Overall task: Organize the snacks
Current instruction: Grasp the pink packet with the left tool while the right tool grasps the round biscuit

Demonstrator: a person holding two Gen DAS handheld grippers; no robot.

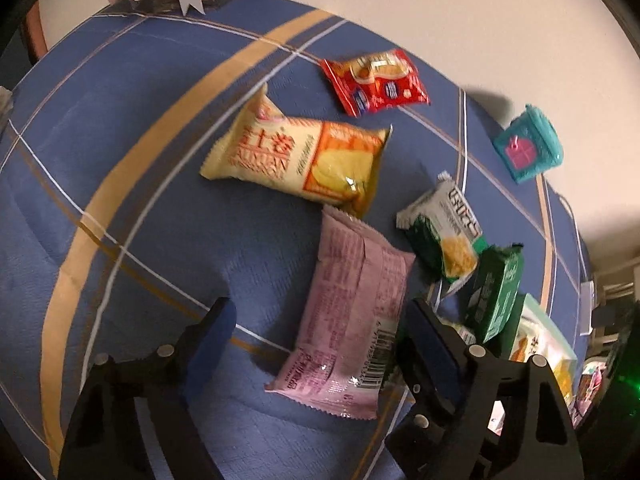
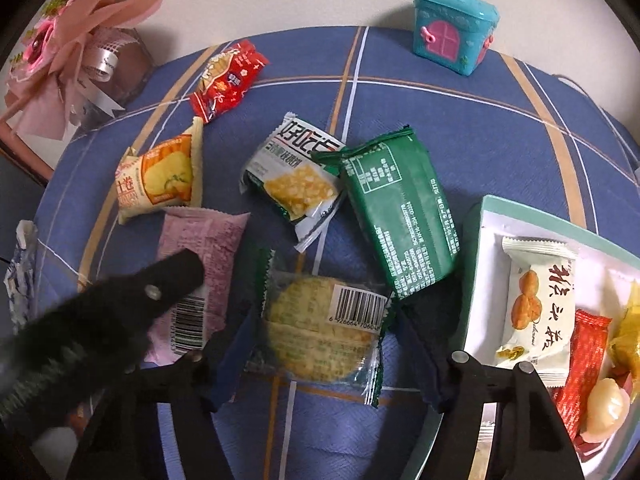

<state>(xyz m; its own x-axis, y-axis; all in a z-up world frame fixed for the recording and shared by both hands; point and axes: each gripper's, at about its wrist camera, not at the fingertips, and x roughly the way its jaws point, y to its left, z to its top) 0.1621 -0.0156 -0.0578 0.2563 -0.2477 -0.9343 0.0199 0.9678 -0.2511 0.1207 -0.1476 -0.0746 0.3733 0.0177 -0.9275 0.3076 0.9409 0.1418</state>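
Observation:
A pink snack packet (image 1: pixel 352 320) lies back side up on the blue plaid tablecloth (image 1: pixel 140 160). My left gripper (image 1: pixel 318 316) points down over it, open, with one finger at the packet's right edge and the other well clear to the left. My right gripper (image 2: pixel 324 356) straddles a clear, green-edged cracker packet (image 2: pixel 324 332) with its pads close to both edges, and no squeeze shows. In the right wrist view a blurred black finger (image 2: pixel 172 276) of the left gripper overlaps the pink packet (image 2: pixel 200 256).
Loose on the cloth lie a yellow packet (image 1: pixel 296 156), a red packet (image 1: pixel 374 82), a white-green packet (image 2: pixel 294 180) and a dark green packet (image 2: pixel 400 216). A mint-rimmed tray (image 2: pixel 488 220) with several snacks sits at right. A teal toy box (image 2: pixel 454 28) and a pink bouquet (image 2: pixel 68 40) stand at the back.

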